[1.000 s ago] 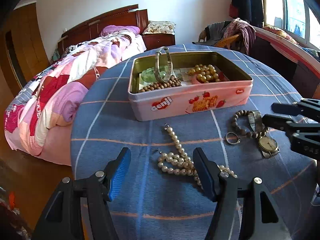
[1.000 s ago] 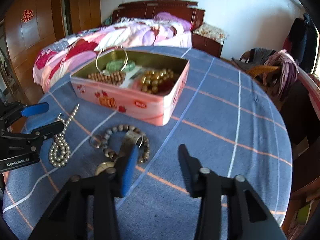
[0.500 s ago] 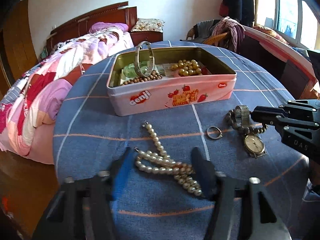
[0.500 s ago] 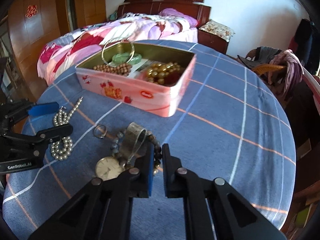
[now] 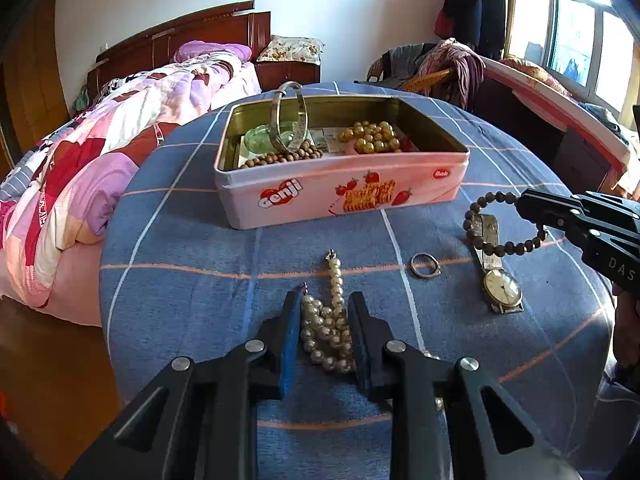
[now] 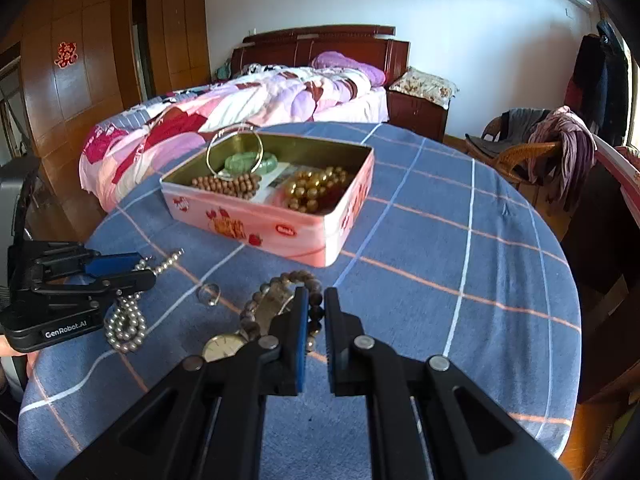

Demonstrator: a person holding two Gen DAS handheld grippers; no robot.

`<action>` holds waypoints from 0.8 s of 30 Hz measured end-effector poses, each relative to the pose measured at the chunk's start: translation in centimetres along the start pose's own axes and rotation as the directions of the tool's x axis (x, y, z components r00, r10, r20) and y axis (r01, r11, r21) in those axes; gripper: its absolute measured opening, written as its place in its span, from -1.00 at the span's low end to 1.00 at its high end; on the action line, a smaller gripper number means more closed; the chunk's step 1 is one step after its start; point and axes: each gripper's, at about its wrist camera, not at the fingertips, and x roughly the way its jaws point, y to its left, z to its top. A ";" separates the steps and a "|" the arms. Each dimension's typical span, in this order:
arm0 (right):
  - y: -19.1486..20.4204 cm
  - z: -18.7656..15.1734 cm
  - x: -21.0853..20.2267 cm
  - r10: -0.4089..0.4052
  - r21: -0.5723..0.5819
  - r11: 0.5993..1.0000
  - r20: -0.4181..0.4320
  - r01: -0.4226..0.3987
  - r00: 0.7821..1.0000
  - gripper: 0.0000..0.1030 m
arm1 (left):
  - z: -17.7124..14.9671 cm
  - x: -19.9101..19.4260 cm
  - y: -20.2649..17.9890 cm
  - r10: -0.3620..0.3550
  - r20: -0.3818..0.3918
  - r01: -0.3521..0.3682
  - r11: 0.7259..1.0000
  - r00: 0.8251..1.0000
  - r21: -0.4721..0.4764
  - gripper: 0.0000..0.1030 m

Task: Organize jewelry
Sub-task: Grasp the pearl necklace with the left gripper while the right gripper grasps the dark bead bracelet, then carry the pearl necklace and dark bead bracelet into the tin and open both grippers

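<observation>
A: What was on your round table (image 5: 168, 288)?

B: The pink tin (image 5: 344, 196) sat near its far edge, with beads and bangles inside.

A: And your left gripper (image 5: 325, 330)?

B: Its jaws had just been closing, and they squeezed the pearl necklace (image 5: 326, 332) near the table's front edge.

A: Your right gripper (image 6: 316, 320)?

B: It pinched the brown bead bracelet (image 5: 502, 246), which lay over the watch (image 5: 502, 290). The little ring (image 5: 426, 265) lay between necklace and watch.
</observation>
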 end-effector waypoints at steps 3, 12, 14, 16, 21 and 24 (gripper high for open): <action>0.0 0.2 -0.3 0.003 0.005 1.000 0.021 -0.003 1.000 -0.81 | 0.2 -0.1 0.3 -0.011 -0.003 0.011 1.000 1.000 -0.007 -0.89; 0.2 0.3 -0.6 0.009 -0.001 1.000 0.046 -0.009 0.999 -0.81 | 0.5 -0.8 0.8 -0.018 0.013 0.018 1.000 1.000 -0.020 -0.89; 0.1 0.3 -0.7 0.011 0.001 1.000 0.051 -0.011 0.999 -0.81 | 0.7 -1.0 0.9 -0.022 0.027 0.022 1.000 0.999 -0.021 -0.89; 0.1 0.3 -1.0 0.011 0.004 1.000 0.058 -0.011 0.998 -0.81 | 1.1 -1.1 0.9 -0.021 0.036 0.022 1.000 0.999 -0.016 -0.89; 0.1 0.4 -1.4 0.014 0.002 1.000 0.076 -0.014 0.997 -0.81 | 2.8 -3.0 1.5 -0.013 0.104 0.015 1.000 0.994 -0.015 -0.90; 0.4 0.6 -1.9 0.019 -0.003 1.000 0.091 -0.019 0.996 -0.81 | 3.8 -4.5 1.4 -0.023 0.146 0.024 1.000 0.989 -0.004 -0.90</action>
